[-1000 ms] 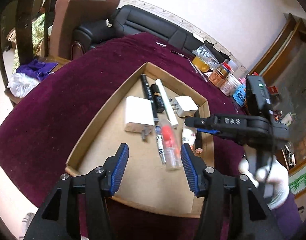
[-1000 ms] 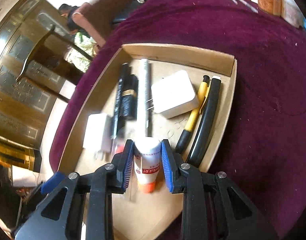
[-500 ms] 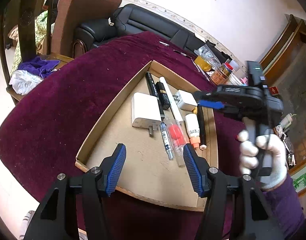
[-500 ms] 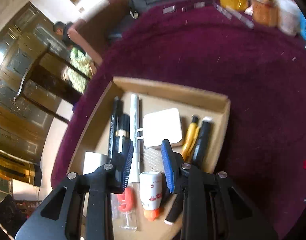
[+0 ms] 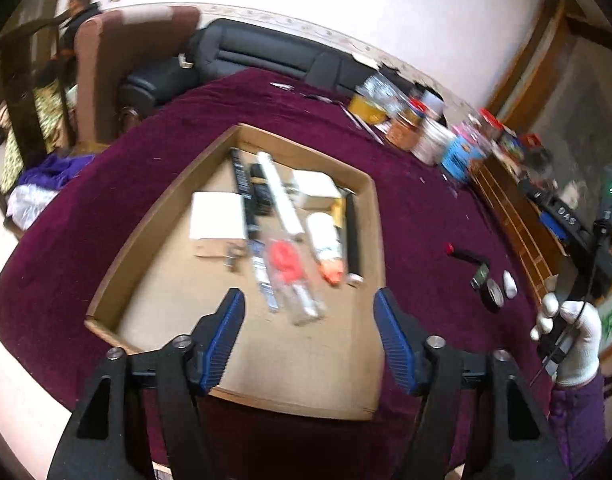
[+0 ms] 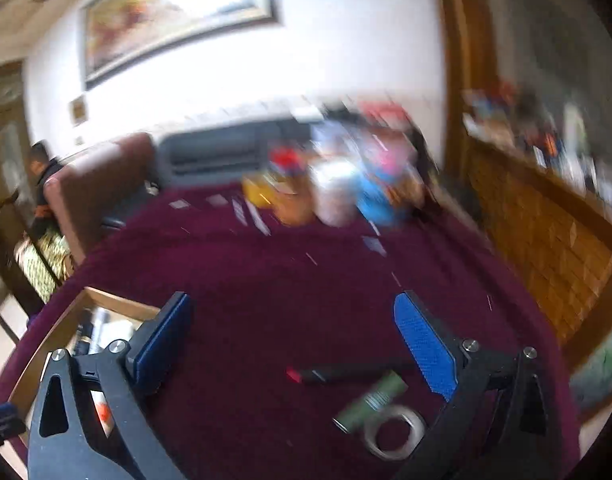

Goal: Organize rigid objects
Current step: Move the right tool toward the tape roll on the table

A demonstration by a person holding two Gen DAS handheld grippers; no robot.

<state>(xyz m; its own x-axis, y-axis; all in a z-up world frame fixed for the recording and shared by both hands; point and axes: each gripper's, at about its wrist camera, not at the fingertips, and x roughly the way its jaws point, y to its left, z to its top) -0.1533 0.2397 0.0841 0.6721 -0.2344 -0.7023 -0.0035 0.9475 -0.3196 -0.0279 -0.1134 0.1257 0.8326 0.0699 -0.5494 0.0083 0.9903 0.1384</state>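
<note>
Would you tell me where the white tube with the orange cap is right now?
In the left wrist view, the tube lies in the cardboard tray, right of centre, between the red-capped clear bottle and a black marker.

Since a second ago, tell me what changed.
The right gripper let go of the white tube with the orange cap, left it in the cardboard tray, and swung right toward the loose items on the maroon cloth, jaws now wide. The left gripper stayed open over the tray.
</note>
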